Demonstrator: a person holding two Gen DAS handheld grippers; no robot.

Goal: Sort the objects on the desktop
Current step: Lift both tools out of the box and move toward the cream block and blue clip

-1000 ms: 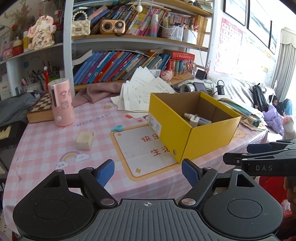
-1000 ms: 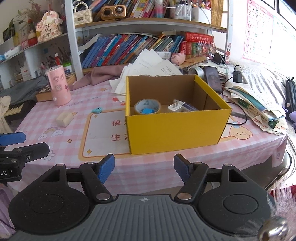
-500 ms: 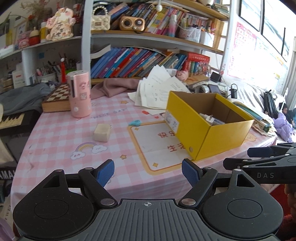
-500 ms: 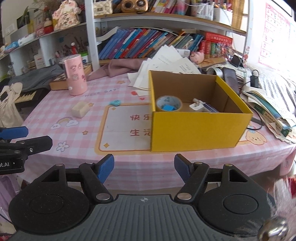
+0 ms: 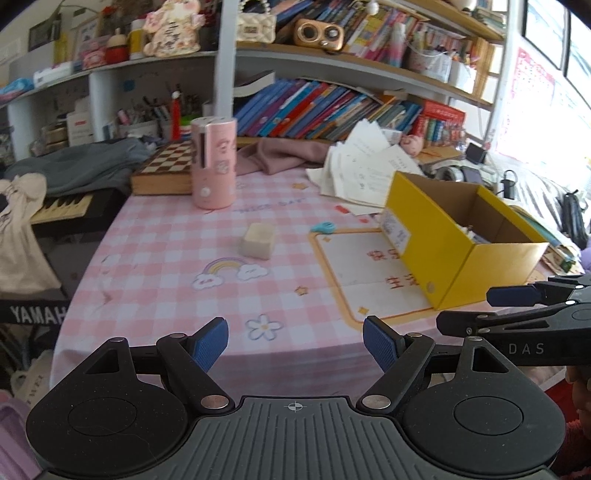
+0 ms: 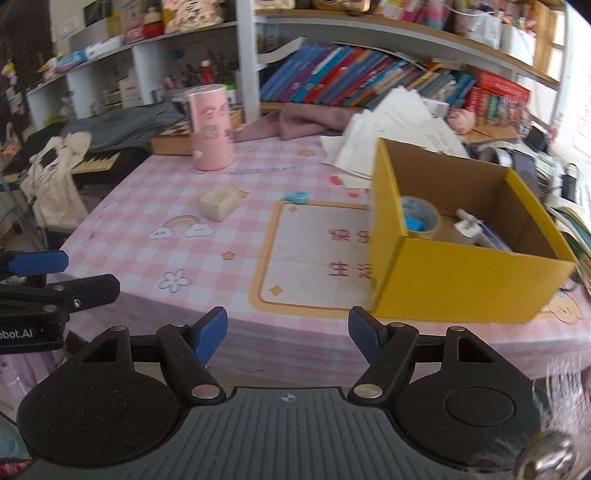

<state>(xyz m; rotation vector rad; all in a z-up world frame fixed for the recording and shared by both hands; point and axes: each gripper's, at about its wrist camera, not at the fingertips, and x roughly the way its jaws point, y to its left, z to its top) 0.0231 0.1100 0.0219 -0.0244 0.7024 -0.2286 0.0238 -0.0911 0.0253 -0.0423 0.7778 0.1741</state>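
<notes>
We saw a tabletop (image 6: 140,243) under a pink checked cloth, backed by a bookshelf (image 6: 369,33) crammed with books. The largest thing on it was a yellow cardboard box (image 6: 465,284), open at the top, standing on the right part of a printed mat (image 6: 306,254). Inside the box lay a roll of tape (image 6: 421,218) with a blue piece in its core and, beside it, a white plug-like item (image 6: 467,225); we could not tell what else lay beneath. Loose papers (image 5: 365,166) were fanned out behind the box. A pink cylindrical container (image 5: 214,162) stood upright at the far left, in front of a chessboard case (image 5: 166,170). A beige block (image 5: 257,241) rested alone on the cloth, well apart from the box, and a small turquoise item (image 5: 324,228) lay at the mat's far corner. Our left gripper (image 5: 295,345) and right gripper (image 6: 287,334) hung over the near edge, jaws spread wide with nothing between them.
</notes>
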